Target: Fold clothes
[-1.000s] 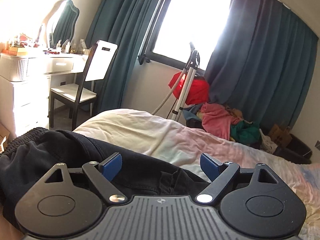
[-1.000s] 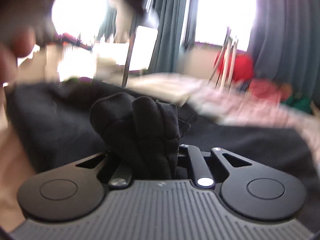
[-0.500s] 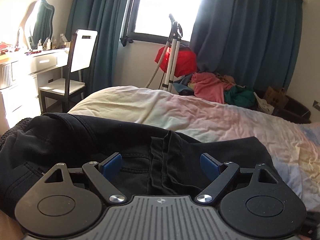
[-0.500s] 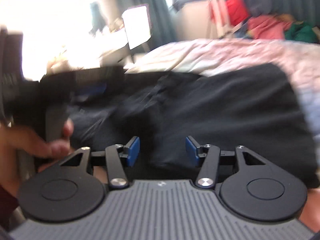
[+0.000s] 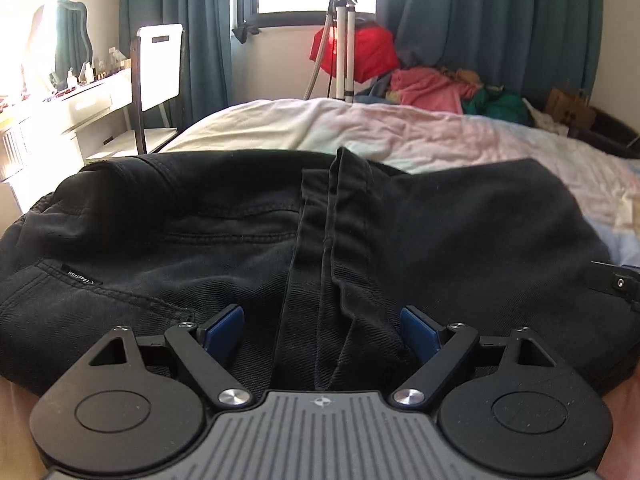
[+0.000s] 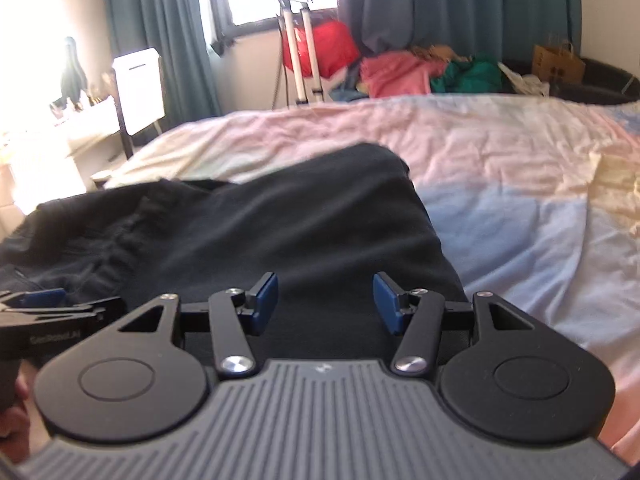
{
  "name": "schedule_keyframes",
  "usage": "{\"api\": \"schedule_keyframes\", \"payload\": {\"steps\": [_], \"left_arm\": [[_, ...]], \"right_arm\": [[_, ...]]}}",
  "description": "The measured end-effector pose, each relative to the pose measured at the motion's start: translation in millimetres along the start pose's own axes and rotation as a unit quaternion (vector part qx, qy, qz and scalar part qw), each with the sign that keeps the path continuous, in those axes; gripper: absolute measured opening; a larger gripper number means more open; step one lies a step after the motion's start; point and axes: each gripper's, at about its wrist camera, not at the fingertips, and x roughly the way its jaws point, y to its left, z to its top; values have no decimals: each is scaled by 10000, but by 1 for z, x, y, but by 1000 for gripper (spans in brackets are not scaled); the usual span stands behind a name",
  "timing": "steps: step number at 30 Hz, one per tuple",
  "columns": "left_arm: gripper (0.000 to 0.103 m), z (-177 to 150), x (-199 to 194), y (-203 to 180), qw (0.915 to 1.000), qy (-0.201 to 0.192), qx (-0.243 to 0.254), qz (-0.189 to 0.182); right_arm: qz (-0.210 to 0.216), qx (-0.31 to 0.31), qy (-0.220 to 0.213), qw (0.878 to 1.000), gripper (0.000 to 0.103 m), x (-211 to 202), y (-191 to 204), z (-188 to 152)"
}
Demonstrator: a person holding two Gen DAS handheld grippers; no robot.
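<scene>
Black trousers lie spread across the near part of the bed, with a raised fold ridge running down their middle. My left gripper is low over them, open wide. The ridge runs between its blue pads, which do not press it. My right gripper hovers over the trousers' smooth right part. Its jaws are opening, and only flat fabric lies under the gap, none pinched. The left gripper's tip shows at the right wrist view's left edge.
A pastel bedsheet stretches beyond and to the right of the trousers. A chair and a dressing table stand to the left. A tripod stand, a heap of clothes and a paper bag line the far wall.
My right gripper let go of a bunched wad of black fabric, opened and swung right over the flat part. My left gripper sank closer to the trousers.
</scene>
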Motion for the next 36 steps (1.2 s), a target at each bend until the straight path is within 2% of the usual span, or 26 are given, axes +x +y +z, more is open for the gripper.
{"api": "schedule_keyframes", "payload": {"steps": [3,8,12,15,19,22,25,29,33,35,36], "left_arm": [[87,-2,2,0,10000,5,18,31],[87,-7,-5,6,9999,-22,-144,-31],[87,-8,-24,20,9981,-129,-582,-170],[87,-8,-46,35,9935,-217,-1091,-238],[88,-9,-72,65,9833,-300,-1791,138],[88,-9,-76,101,9620,-23,-2721,224],[88,-16,-77,143,9265,356,-3744,112],[88,-28,-74,182,8861,774,-4569,129],[87,-31,-45,208,8617,1238,-4895,503],[87,-31,-34,220,8447,1072,-5230,382],[87,-30,-30,224,8403,942,-5331,290]], "right_arm": [[-109,15,272,9996,55,4,-6,-9],[-141,-111,304,9994,55,10,-5,-14],[-122,-100,314,9994,55,8,-6,-15],[-118,-67,333,9994,55,6,-7,-14],[-146,-33,390,9991,55,4,-8,-13],[-218,-125,407,9989,55,4,-4,-13],[-244,-103,425,9987,55,3,-3,-14],[-188,117,464,9987,55,1,-6,-11],[-88,271,488,9984,55,-2,-10,-11],[-40,280,489,9984,55,-4,-10,-11],[-16,285,490,9984,55,-5,-11,-12]]}}
